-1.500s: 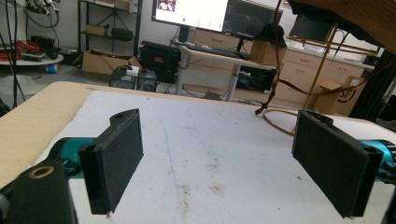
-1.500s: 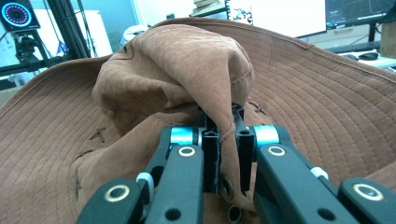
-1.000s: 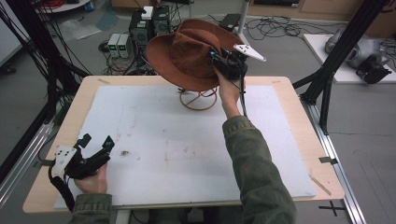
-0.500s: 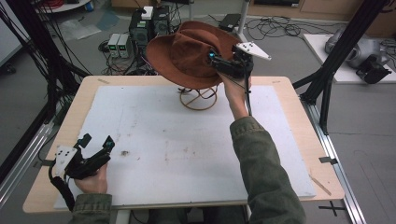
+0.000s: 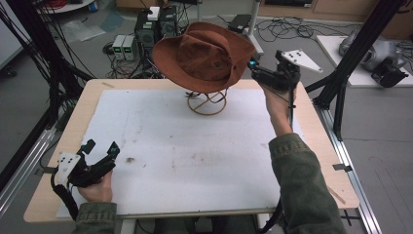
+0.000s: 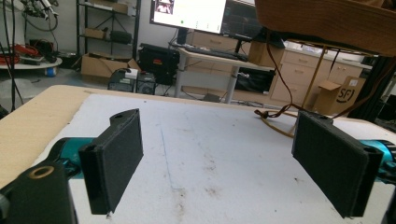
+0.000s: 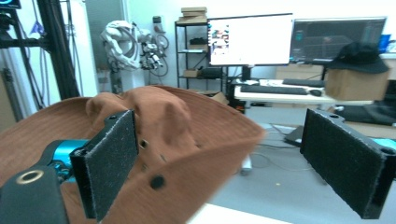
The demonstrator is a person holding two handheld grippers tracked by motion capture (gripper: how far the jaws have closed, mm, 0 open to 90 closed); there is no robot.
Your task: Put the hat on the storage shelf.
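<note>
Hat (image 5: 204, 56): sat tilted on the wire stand (image 5: 208, 101) at the surface's (image 5: 195, 146) far edge; placement judged done. Right gripper (image 5: 253, 68): fingers just opened, apart, beside the brim, nothing between them. Left gripper (image 5: 100, 148): fingers apart, empty, near edge. Remaining: withdrawal.

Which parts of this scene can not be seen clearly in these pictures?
- High view: the brown felt hat covers the top of the round wire stand, so how it sits is hidden.
- Left gripper view: the hat is cut off by the top edge.
- Right gripper view: the hat brim is blurred; the open right hand-held gripper has a jaw covering part of the crown.
</note>
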